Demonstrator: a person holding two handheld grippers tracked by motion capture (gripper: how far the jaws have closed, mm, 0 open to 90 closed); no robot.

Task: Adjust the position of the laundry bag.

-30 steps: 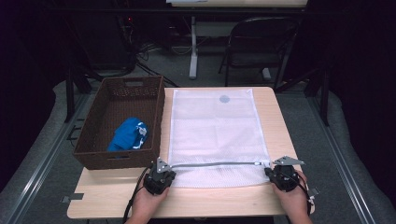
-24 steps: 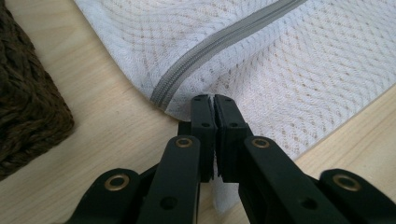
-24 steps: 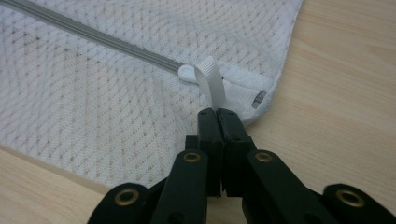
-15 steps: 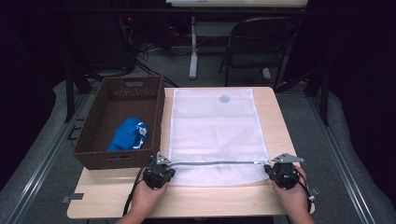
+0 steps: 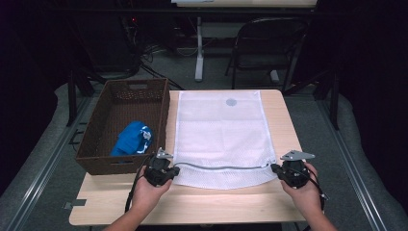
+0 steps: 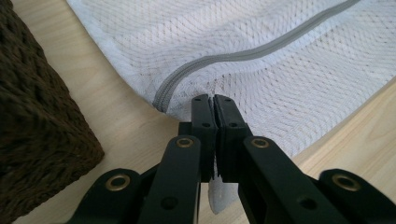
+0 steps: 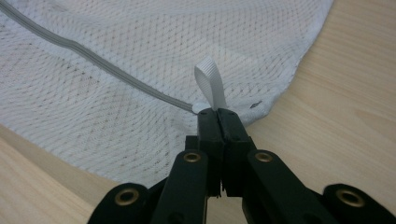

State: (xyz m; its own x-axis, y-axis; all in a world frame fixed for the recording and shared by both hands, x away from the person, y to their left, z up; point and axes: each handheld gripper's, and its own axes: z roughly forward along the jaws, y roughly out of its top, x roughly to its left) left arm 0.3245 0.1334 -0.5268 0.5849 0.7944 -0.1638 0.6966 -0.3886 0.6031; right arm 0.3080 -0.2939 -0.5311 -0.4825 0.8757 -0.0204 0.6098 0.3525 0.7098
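High view puts the person's two hands at the near edge of a light wooden table point(image 5: 226, 204), each with a gripper. The left gripper point(image 5: 174, 169) has its jaws pressed together on the near left corner of a white mesh laundry bag point(image 5: 219, 130), beside the grey zipper point(image 5: 223, 167); the right gripper point(image 5: 275, 167) pinches the near right corner, where a white loop tab point(image 7: 210, 84) stands up. This bag lies flat along the table's middle, its near edge lifted slightly. Left of it, just beside, sits a brown wicker basket point(image 5: 96, 144) holding a blue cloth point(image 5: 131, 139), partly hidden by the basket wall. Beyond, the room is dark; a folding chair point(image 5: 262, 43) and table legs are hard to make out.
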